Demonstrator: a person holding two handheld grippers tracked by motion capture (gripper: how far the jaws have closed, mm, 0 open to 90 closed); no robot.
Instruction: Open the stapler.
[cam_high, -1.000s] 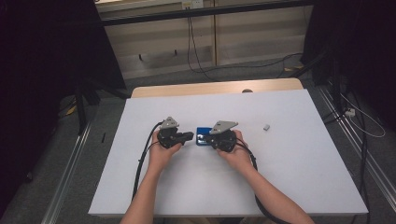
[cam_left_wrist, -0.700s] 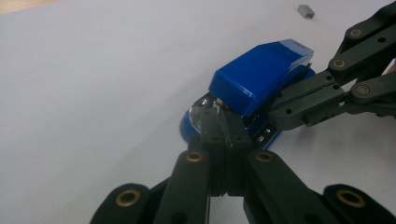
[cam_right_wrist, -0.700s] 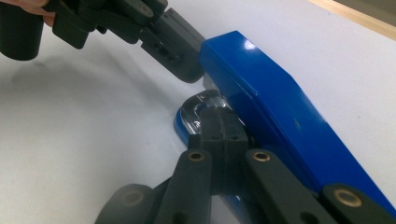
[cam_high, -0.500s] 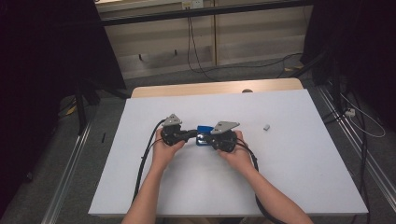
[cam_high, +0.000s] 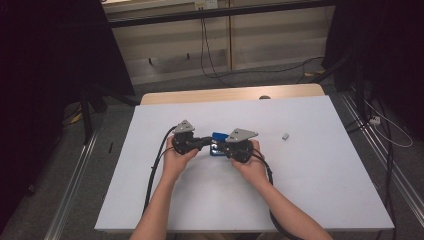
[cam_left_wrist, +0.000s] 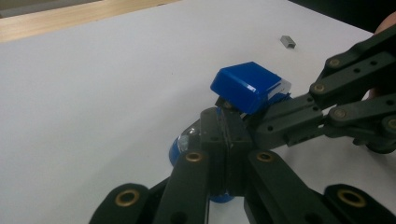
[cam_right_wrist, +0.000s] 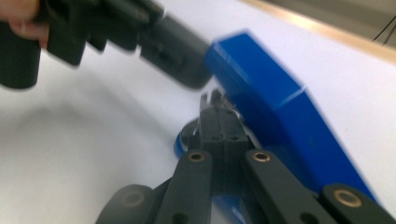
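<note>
I take the blue stapler (cam_high: 218, 144) as my landmark. Nearest me in the high view, both forearms come up from the near edge of the white table (cam_high: 320, 200), and my 2 hands meet at the stapler, which sits roughly mid-table, a little toward the far side.

In the left gripper view, the left gripper (cam_left_wrist: 226, 135) has its 2 jaws pressed together, flat against each other, their tips at the near end of the stapler just under its raised blue top (cam_left_wrist: 250, 86). I cannot tell whether anything thin is caught between them. The blue base (cam_left_wrist: 178, 150) of the stapler shows beneath the jaws, lying on the table.

In the right gripper view, the right gripper (cam_right_wrist: 219, 114) also has its jaws closed tight together, the tips against the metal parts under the lifted blue top; the picture is blurred, so I cannot tell if they pinch a part of it. The left gripper's black jaw reaches in from beyond and touches the far end of that top.

The stapler stands hinged open, top tilted up. I cannot see whether any staples are in it.

Beyond and to the right of the stapler, well apart from it, 1 small grey block (cam_high: 285, 135) lies alone on the table. Past it runs the table's wooden far edge (cam_high: 230, 94).
</note>
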